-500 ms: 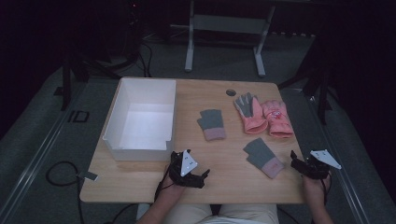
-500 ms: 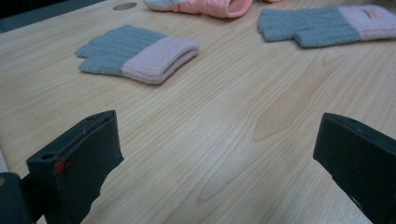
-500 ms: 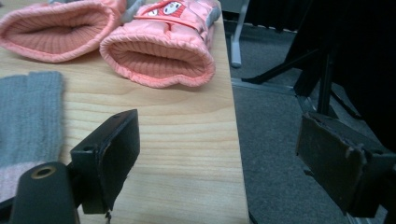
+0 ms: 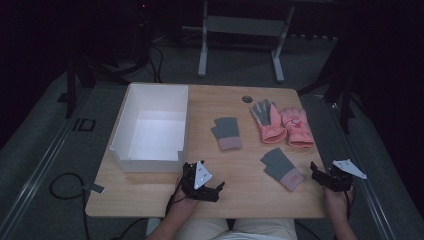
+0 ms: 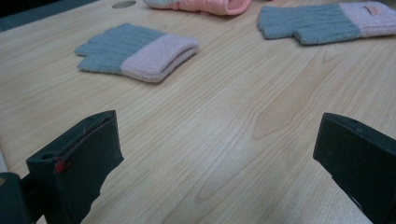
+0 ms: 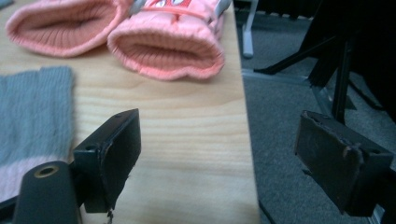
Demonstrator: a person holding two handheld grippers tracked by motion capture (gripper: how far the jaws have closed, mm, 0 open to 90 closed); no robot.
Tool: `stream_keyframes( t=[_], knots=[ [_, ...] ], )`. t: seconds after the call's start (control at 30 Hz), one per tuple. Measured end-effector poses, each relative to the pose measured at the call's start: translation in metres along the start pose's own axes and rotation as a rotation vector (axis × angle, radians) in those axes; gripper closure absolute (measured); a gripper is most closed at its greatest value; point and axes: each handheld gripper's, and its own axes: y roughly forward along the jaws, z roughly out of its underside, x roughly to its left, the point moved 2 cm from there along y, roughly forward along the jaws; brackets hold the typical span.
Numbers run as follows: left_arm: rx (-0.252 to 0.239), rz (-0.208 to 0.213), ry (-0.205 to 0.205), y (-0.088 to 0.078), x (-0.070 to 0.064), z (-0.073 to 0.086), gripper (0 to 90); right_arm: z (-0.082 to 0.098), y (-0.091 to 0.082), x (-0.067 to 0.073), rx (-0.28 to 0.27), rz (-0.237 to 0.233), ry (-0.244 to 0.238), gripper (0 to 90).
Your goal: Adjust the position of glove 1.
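Note:
Two grey knit gloves with pink cuffs lie on the wooden table: one mid-table [image 4: 227, 133] [image 5: 135, 53], the other nearer the front right [image 4: 281, 168] [image 5: 322, 23] [image 6: 32, 121]. A pair of pink gloves [image 4: 282, 125] [image 6: 163, 44] lies at the back right. My left gripper [image 4: 216, 191] [image 5: 215, 126] rests low at the front edge, open, with bare wood between its jaws. At the table's right edge my right gripper [image 4: 320, 175] [image 6: 217, 119] stands open, one jaw over the wood and the other past the edge. Neither holds anything.
A white open box [image 4: 150, 150] stands on the left part of the table. A round hole [image 4: 247, 99] sits near the back edge. Beyond the table is grey floor with a metal stand [image 4: 240, 45]; a cable [image 4: 65, 185] lies at the left.

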Motion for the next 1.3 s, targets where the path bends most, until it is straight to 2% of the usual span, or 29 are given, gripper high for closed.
stream_keyframes(
  t=[0.03, 0.13, 0.23, 0.27, 0.33, 0.43, 0.6, 0.73, 0.83, 1.0, 1.13, 1.23, 1.3],
  knots=[
    [-0.006, 0.013, -0.004, 0.0, 0.0, 0.0, 0.4, 0.0, 0.0, 0.001, 0.013, -0.009, -0.008, 14.5],
    [-0.008, 0.019, -0.015, 0.0, 0.001, 0.0, 0.4, 0.0, 0.001, 0.005, 0.038, -0.041, -0.025, 14.0],
    [-0.011, 0.024, -0.028, -0.001, 0.003, 0.0, 0.4, 0.001, 0.001, 0.005, 0.05, -0.036, -0.021, 13.6],
    [-0.02, 0.036, -0.039, -0.002, 0.004, 0.0, 0.4, 0.001, 0.001, 0.007, 0.072, -0.033, -0.006, 13.1],
    [-0.024, 0.042, -0.044, -0.002, 0.004, 0.001, 0.4, 0.0, 0.001, 0.01, 0.101, -0.029, -0.022, 13.0],
    [-0.022, 0.05, -0.047, -0.002, 0.005, 0.0, 0.4, -0.003, -0.002, 0.015, 0.095, -0.052, -0.051, 13.0],
    [-0.026, 0.049, -0.051, -0.002, 0.005, 0.001, 0.4, -0.008, -0.004, 0.014, 0.103, -0.082, -0.026, 12.9],
    [-0.023, 0.049, -0.047, -0.002, 0.005, 0.001, 0.4, -0.015, -0.005, 0.012, 0.154, -0.077, -0.005, 13.0],
    [-0.027, 0.051, -0.063, -0.003, 0.006, 0.001, 0.4, -0.019, -0.008, 0.013, 0.153, -0.074, 0.005, 12.9],
    [-0.024, 0.046, -0.05, -0.003, 0.005, 0.001, 0.4, -0.033, -0.01, 0.013, 0.163, -0.06, -0.001, 12.4],
    [-0.024, 0.043, -0.052, -0.003, 0.005, 0.001, 0.4, -0.045, -0.013, 0.011, 0.145, -0.054, -0.01, 11.6],
    [-0.025, 0.045, -0.058, -0.002, 0.005, 0.001, 0.4, -0.059, -0.015, 0.012, 0.122, -0.079, -0.024, 11.5],
    [-0.025, 0.045, -0.056, -0.003, 0.005, 0.001, 0.4, -0.068, -0.017, 0.013, 0.102, -0.079, -0.025, 11.6]
  ],
)
